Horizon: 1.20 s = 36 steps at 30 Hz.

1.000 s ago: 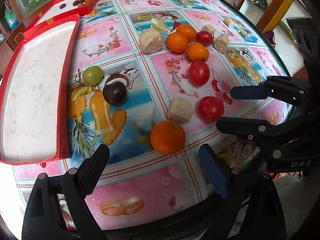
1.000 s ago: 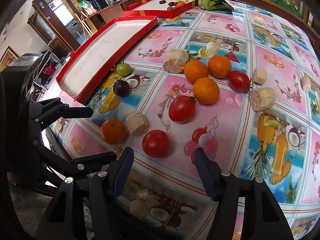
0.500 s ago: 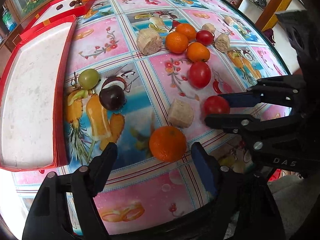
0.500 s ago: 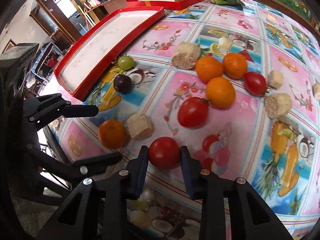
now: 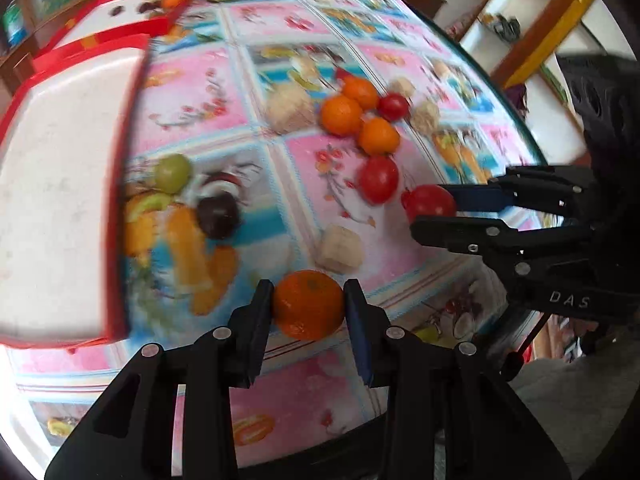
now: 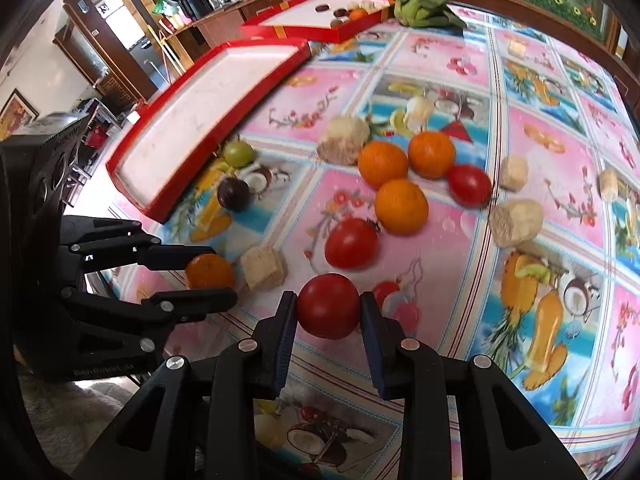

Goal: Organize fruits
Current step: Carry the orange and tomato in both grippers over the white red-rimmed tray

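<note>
Sitting in far red tray [image 6: 280,29]: 4 small fruits [image 6: 340,14].

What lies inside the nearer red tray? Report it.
The long red-rimmed tray shows only its bare, scuffed white floor; no fruit lies inside. Its end nearest the left gripper is partly hidden behind the red wall, so that strip stays unseen.

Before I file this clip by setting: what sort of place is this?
Most likely a home dining area: a round table under a fruit-print tablecloth, a wooden sideboard carrying kettles and bottles, and a framed picture on the wall.
</note>
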{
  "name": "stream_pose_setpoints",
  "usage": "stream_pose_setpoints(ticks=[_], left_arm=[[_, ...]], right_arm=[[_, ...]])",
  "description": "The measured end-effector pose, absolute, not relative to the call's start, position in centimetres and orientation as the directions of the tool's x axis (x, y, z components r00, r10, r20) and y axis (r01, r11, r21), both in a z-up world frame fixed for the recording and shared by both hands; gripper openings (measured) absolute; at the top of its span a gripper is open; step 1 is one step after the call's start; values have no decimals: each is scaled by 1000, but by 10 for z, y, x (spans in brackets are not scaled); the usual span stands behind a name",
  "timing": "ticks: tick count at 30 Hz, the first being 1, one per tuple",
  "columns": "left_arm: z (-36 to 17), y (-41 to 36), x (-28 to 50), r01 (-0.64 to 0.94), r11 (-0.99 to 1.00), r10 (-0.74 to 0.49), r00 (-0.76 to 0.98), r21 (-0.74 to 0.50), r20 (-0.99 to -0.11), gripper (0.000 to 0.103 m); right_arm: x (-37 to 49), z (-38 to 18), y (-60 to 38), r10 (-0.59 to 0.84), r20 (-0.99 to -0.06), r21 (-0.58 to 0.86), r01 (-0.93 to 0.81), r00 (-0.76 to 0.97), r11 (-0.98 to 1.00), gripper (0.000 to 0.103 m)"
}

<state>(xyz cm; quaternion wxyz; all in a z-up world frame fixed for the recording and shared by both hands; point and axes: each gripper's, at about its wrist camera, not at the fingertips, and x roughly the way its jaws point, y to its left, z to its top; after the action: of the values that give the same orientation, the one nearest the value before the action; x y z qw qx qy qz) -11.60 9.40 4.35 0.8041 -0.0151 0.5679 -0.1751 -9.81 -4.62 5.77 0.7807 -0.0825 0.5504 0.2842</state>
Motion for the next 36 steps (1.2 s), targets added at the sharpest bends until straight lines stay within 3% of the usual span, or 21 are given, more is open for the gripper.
stream_pose_setpoints(ticks=[8, 17, 36], left_arm=[[78, 176, -107, 50, 975, -216, 431, -216, -876, 33], [52, 246, -96, -95, 985, -94, 409, -145, -908, 33], [33, 283, -108, -151, 976, -99, 340, -158, -935, 34]], right_arm=[[-81, 77, -4, 440, -873, 247, -588, 209, 770, 32], [-74, 71, 93, 495, -861, 277, -711, 114, 646, 32], [-82, 24, 196, 415, -909, 270, -795, -25, 544, 32]])
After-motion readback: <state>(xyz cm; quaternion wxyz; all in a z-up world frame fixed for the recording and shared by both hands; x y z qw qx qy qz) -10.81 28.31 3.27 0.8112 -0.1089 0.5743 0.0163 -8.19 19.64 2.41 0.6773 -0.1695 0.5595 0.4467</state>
